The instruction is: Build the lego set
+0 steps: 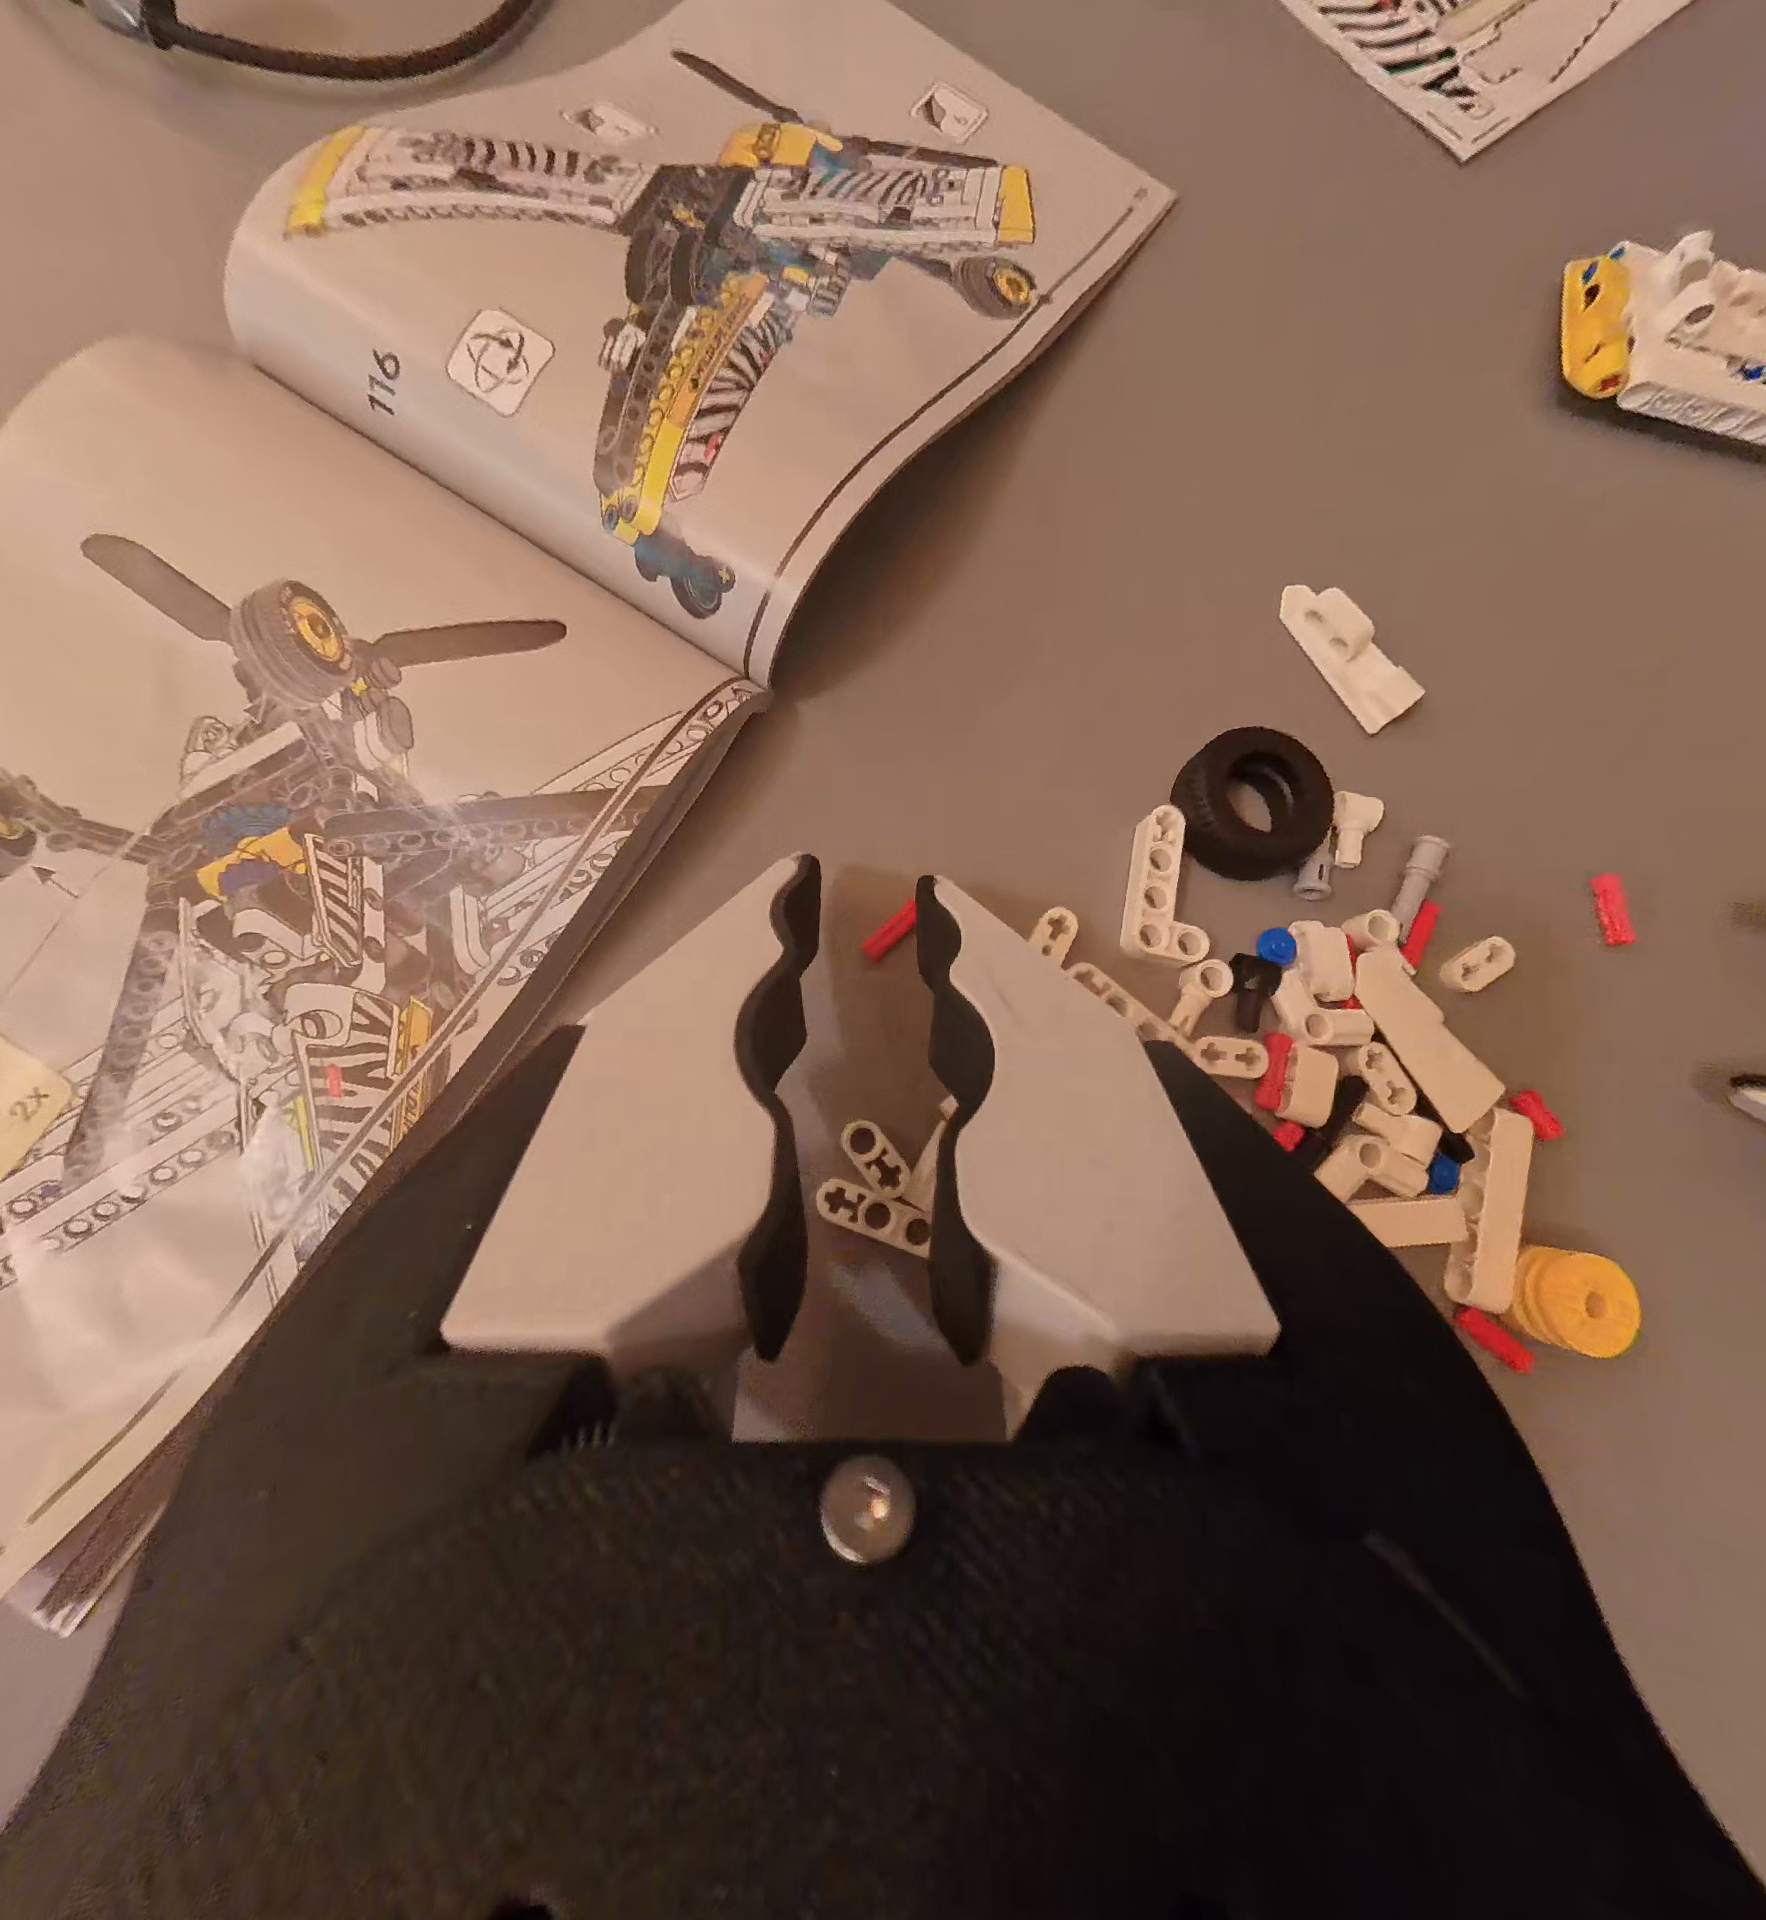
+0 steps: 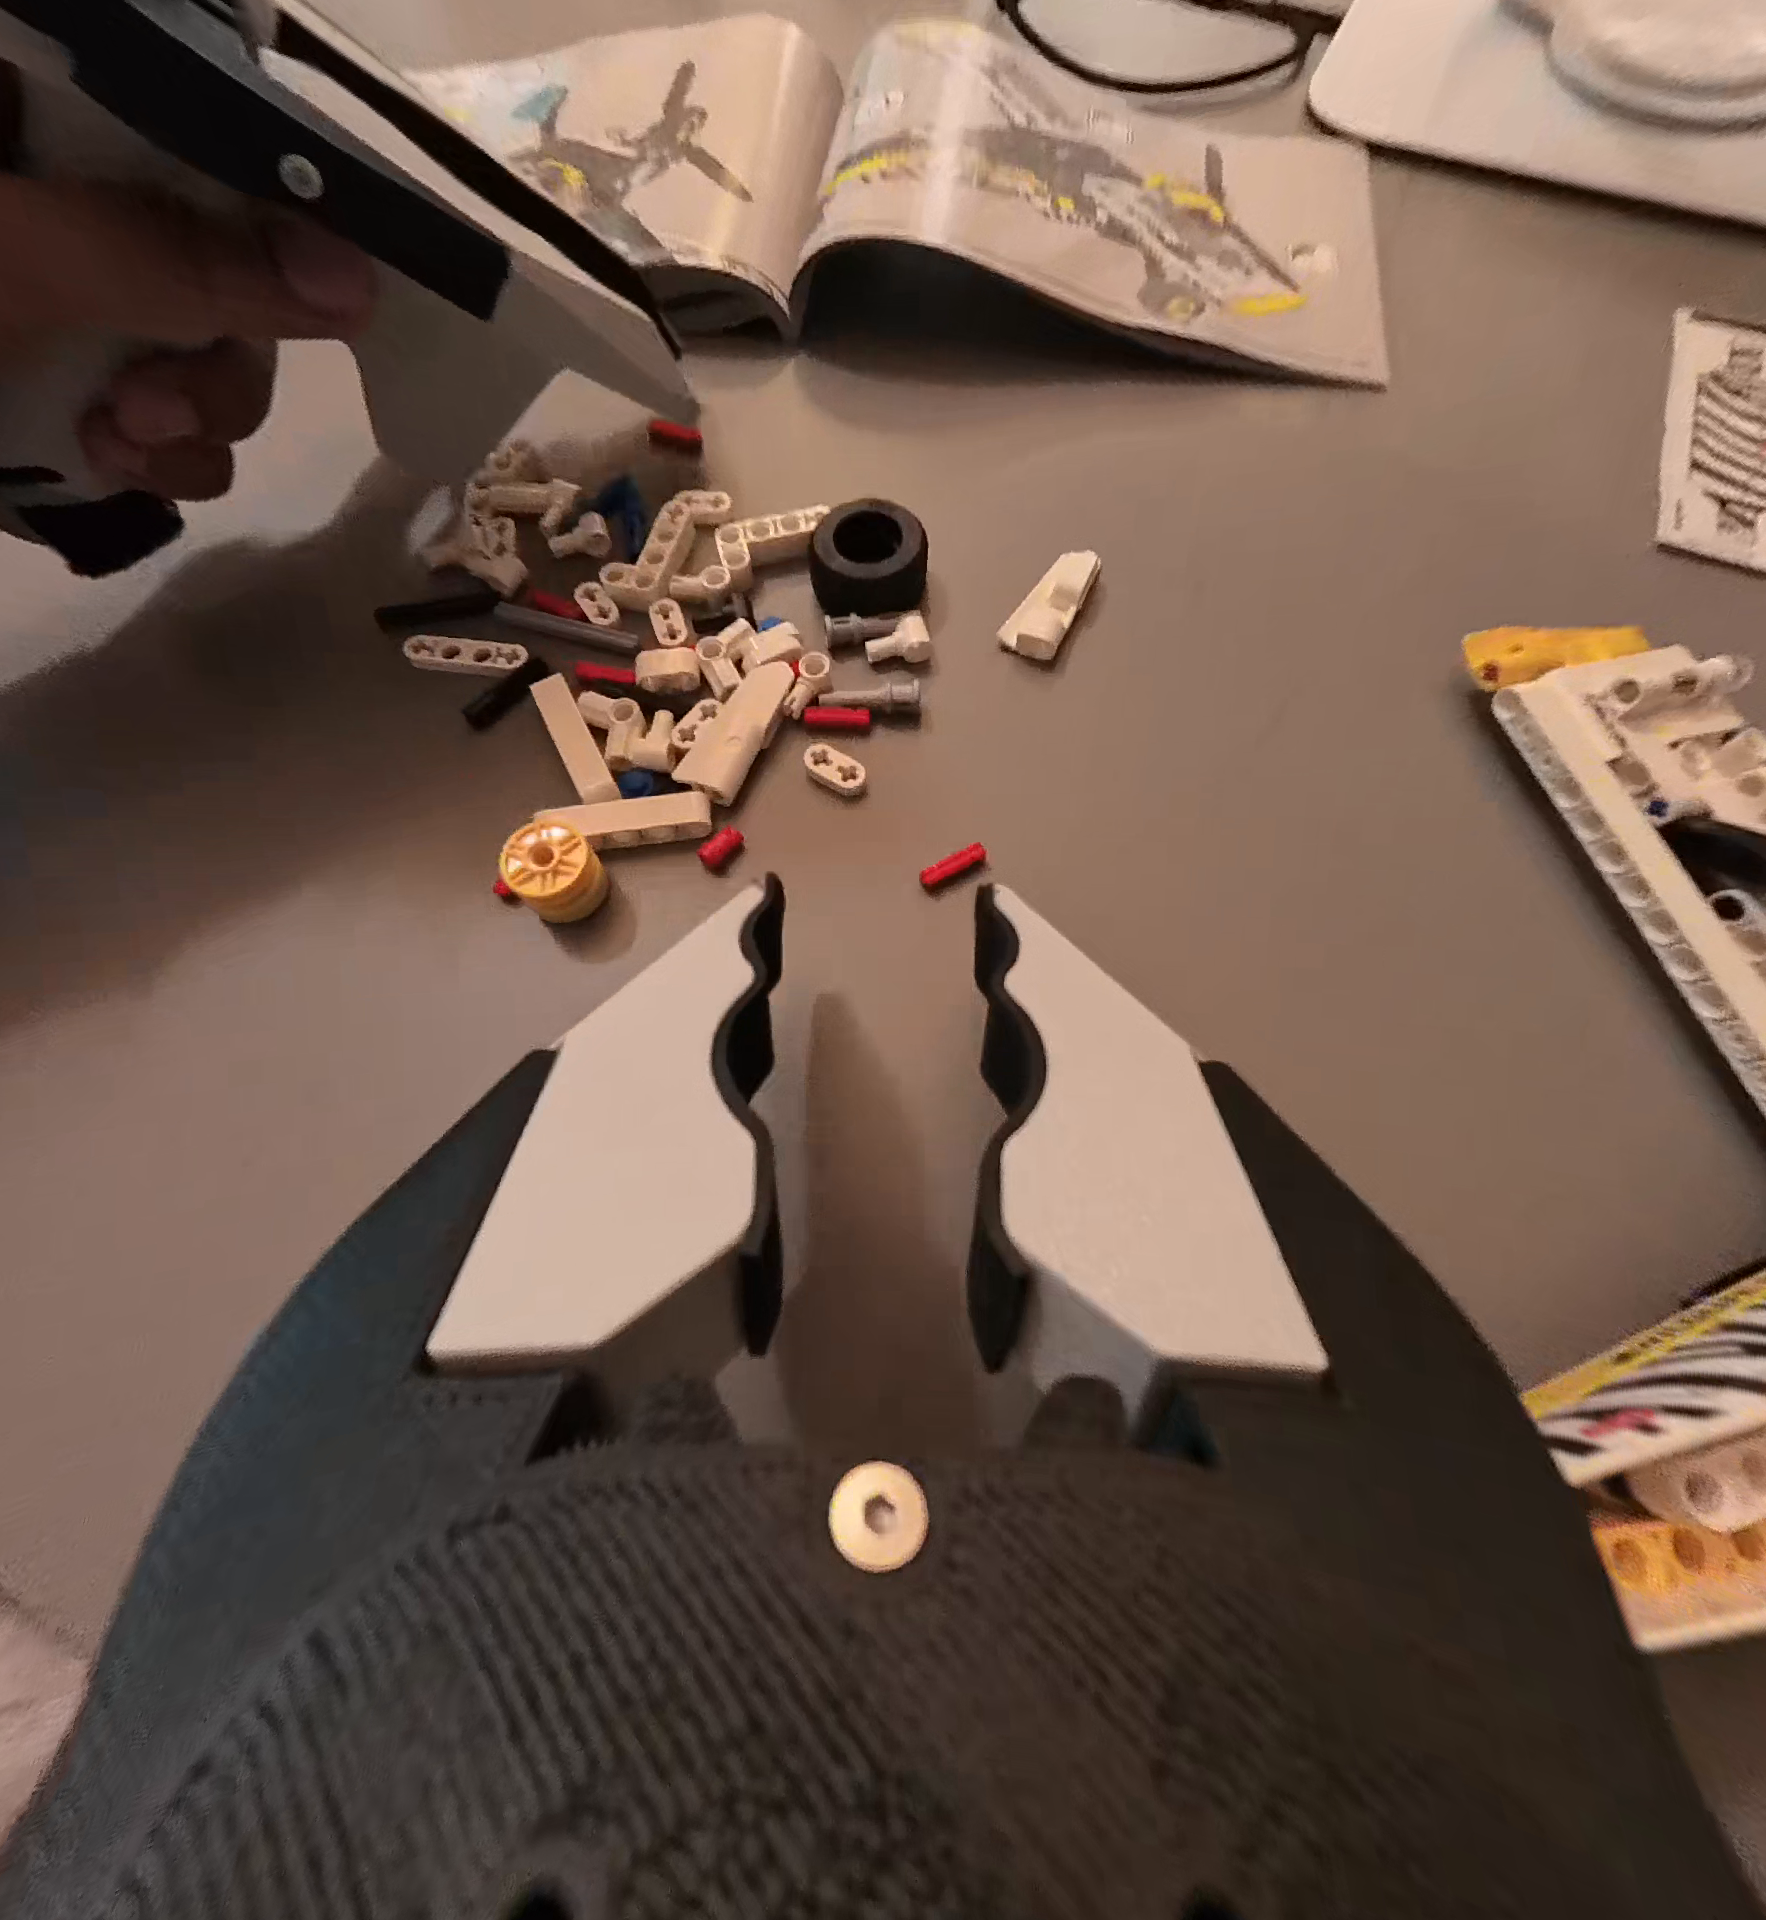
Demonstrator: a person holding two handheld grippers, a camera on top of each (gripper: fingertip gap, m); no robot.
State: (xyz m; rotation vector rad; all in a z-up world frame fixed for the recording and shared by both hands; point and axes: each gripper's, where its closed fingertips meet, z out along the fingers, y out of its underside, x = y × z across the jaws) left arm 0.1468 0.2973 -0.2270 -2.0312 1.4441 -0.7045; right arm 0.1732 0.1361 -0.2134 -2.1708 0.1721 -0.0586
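At the far left the instruction booklet (image 1: 422, 644) lies open on the grey table (image 1: 962, 582). Beside it the left gripper (image 1: 866, 904) hangs over the near edge of the loose pile of pieces (image 1: 1367, 1049), jaws a little apart and empty. The black tyre (image 1: 1253, 816) sits at the pile's far edge. The right gripper (image 2: 877, 902) waits, jaws apart, by a red pin (image 2: 952, 864). The half-built model (image 2: 1679, 883) lies well off right. This looks like picking the next piece; the small parts want a narrow, careful pinch.
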